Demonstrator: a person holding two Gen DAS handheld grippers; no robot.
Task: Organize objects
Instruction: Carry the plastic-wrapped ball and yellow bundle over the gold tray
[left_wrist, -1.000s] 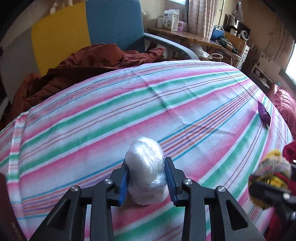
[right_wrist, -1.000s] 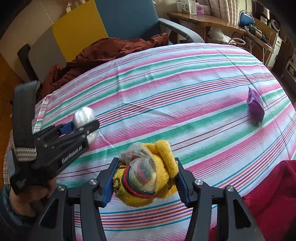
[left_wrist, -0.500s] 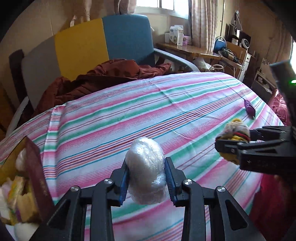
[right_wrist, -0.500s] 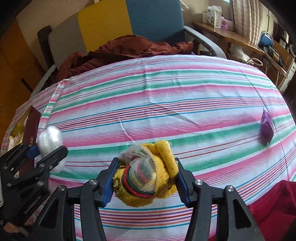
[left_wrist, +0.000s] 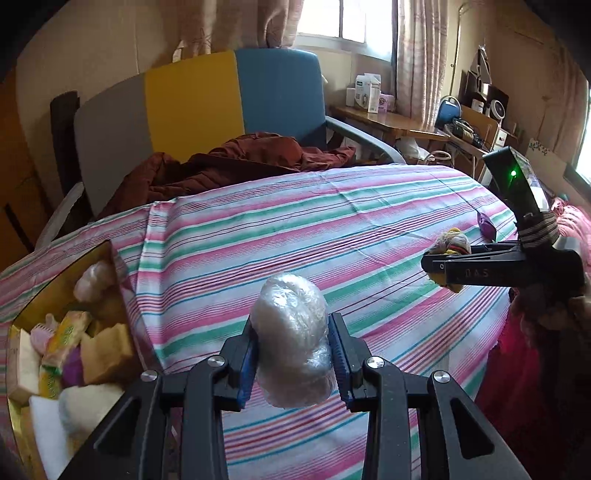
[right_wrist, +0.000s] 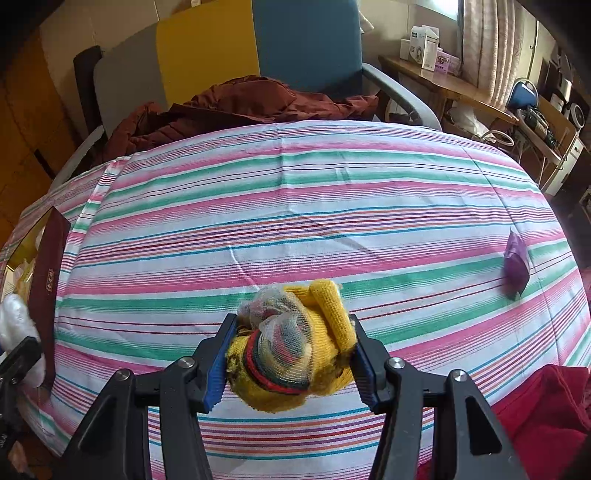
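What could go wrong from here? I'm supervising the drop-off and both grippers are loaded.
1. The box already looks heaped; the plastic-wrapped bundle in the left gripper might roll back out.
2. That bundle's wrap looks slick and it bulges beyond the pads, so it could slip.
3. The right gripper holds the yellow knit bundle close by; the grippers could collide at the box.

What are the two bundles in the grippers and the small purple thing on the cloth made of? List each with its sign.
White bundle in the left gripper: looks like thin clear plastic film, glossy and crinkled, around something pale.
Yellow bundle in the right gripper: ribbed knit, probably wool or acrylic, matte, partly under fine netting.
Purple packet: likely foil or plastic wrapper, judging by its creased faces; too small to be sure.
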